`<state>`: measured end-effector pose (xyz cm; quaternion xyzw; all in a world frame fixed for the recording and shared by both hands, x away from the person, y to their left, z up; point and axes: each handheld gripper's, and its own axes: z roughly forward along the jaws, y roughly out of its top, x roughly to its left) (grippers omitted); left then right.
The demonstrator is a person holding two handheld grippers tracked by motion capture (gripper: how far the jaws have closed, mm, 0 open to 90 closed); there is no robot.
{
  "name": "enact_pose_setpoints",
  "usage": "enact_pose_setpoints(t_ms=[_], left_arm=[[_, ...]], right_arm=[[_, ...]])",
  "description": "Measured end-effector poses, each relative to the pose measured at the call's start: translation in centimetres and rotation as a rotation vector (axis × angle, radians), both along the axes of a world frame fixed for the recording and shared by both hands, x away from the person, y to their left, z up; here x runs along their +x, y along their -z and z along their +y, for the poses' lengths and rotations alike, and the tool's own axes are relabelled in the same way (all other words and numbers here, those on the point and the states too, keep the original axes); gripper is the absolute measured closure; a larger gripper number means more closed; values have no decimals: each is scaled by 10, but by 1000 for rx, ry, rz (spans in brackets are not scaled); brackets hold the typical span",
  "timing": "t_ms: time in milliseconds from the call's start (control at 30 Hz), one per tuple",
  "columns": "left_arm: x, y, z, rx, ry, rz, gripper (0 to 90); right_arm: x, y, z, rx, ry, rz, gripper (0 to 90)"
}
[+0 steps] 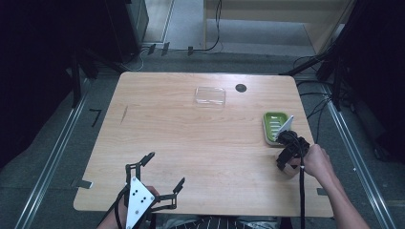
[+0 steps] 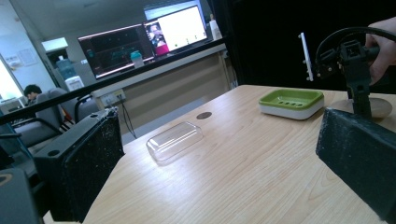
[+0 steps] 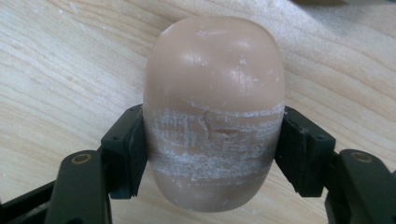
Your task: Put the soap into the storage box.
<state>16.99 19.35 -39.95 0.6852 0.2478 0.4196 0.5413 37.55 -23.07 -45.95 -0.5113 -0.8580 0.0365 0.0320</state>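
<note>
A beige oval bar of soap (image 3: 212, 93) lies on the wooden table (image 1: 200, 143), and my right gripper (image 3: 212, 154) is shut on it, one black pad (image 3: 133, 154) pressed on each side. In the high view this gripper (image 1: 288, 167) points down at the soap (image 1: 289, 171) near the table's right edge, just in front of a green soap dish (image 1: 275, 126). My left gripper (image 1: 165, 171) stands open over the table's front left with nothing between its fingers. From the left gripper view (image 2: 219, 172) the dish (image 2: 292, 102) and the soap (image 2: 379, 108) lie far right.
A clear plastic lid (image 1: 210, 96) lies at the back middle of the table, beside a dark round cable hole (image 1: 241, 88). Cables run over the floor behind and to the right of the table. Desks, monitors and chairs stand beyond the far edge in the left gripper view.
</note>
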Motion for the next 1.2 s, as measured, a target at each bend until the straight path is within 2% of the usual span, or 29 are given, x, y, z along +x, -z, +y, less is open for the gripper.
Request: enact_pose_setpoints(t_ms=[400,1200], left_arm=[[1,0,0,3,3,1,11],[1,0,0,2,4,-1,11]], right_arm=[[-1,-6,-5,-15,-2,22,339],[1,-24,-5,-16,-14,10,339]])
